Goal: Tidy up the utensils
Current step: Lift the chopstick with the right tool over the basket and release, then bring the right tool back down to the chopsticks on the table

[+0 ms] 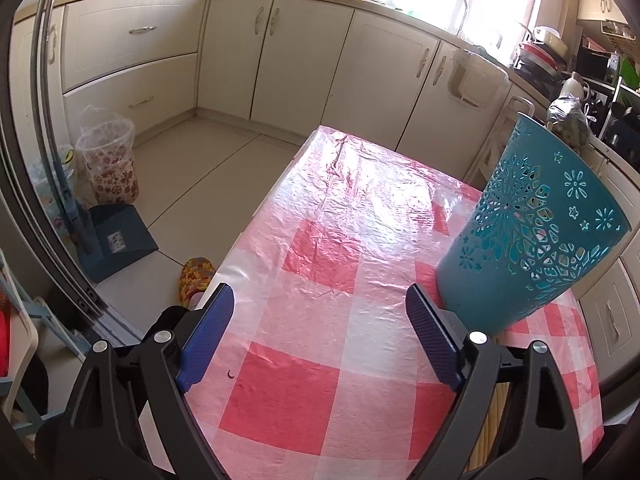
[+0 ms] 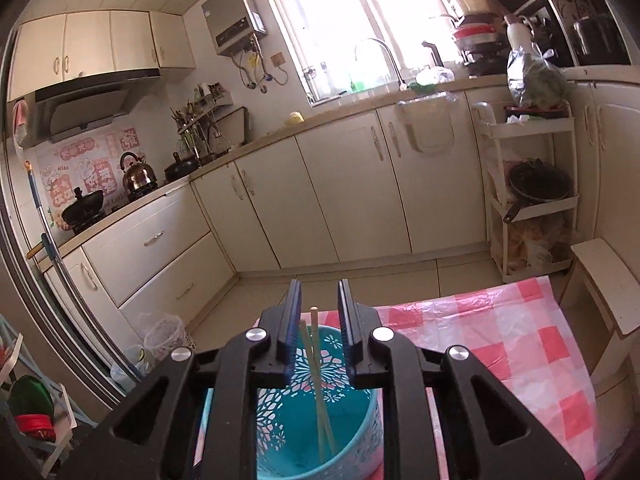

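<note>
- The right gripper [image 2: 319, 328] hangs directly above the teal basket [image 2: 316, 408], pointing a little downward over its open mouth. Its jaws stand slightly apart, and the pads press on nothing.
- Two pale chopsticks [image 2: 317, 368] stand in the basket, bottoms on its floor, tops leaning up into the gap between the jaws. Their long axis runs nearly upright, roughly along the fingers, and they look free of both pads. They appear to be already dropped in.
- The right hand is plainly the nearer one to the chopsticks; a clean retreat, I judge, means lifting up and back without brushing their tips.
- The left gripper [image 1: 320, 328] is tilted down over the checked tablecloth [image 1: 312, 240], jaws spread wide with only cloth between them.
- From the left gripper the basket [image 1: 532, 232] stands just beside the right-hand finger and beyond it, leaning in this view.
- Behind that finger, toward the camera, something pale and ribbed [image 1: 492, 420] lies on the cloth; I cannot tell what it is.
</note>
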A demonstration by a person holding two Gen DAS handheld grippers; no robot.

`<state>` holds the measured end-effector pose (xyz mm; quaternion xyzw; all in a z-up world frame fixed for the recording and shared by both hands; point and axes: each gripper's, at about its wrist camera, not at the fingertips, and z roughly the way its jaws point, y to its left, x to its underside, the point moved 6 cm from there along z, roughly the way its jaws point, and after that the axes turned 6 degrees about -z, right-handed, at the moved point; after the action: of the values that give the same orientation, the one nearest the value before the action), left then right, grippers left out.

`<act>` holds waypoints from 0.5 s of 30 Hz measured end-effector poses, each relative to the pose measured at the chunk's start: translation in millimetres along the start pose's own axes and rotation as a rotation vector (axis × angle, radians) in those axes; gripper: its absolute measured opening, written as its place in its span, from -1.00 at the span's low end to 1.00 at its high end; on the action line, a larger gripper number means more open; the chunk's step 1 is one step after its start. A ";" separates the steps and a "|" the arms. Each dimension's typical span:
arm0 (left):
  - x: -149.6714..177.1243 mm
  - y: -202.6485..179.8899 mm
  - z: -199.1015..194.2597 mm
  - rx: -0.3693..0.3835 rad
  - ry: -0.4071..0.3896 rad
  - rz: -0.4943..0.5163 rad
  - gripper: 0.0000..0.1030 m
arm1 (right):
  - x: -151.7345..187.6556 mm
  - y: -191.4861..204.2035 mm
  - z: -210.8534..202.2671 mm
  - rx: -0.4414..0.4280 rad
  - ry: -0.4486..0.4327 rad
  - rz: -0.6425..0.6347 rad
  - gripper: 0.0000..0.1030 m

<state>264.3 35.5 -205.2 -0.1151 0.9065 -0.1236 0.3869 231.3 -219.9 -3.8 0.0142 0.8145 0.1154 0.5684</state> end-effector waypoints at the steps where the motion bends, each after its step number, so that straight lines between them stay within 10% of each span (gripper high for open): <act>1: 0.0 0.2 -0.1 -0.001 -0.001 0.000 0.63 | -3.8 1.2 -17.1 0.002 -0.026 -0.005 -0.56; 5: 0.1 0.8 -0.1 -0.001 -0.001 -0.001 0.63 | 22.9 5.5 -61.7 0.028 -0.006 -0.020 -0.37; 11: 0.3 1.0 0.7 0.003 0.006 0.000 0.63 | 164.8 19.3 -18.7 0.013 0.461 -0.086 -0.75; 15: 0.6 1.7 2.8 0.011 0.017 -0.001 0.63 | 200.5 14.6 11.5 0.042 0.575 -0.072 -0.78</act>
<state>265.7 36.6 -208.0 -0.1125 0.9091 -0.1296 0.3795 169.6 -172.9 -189.5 -0.0364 0.9443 0.0775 0.3177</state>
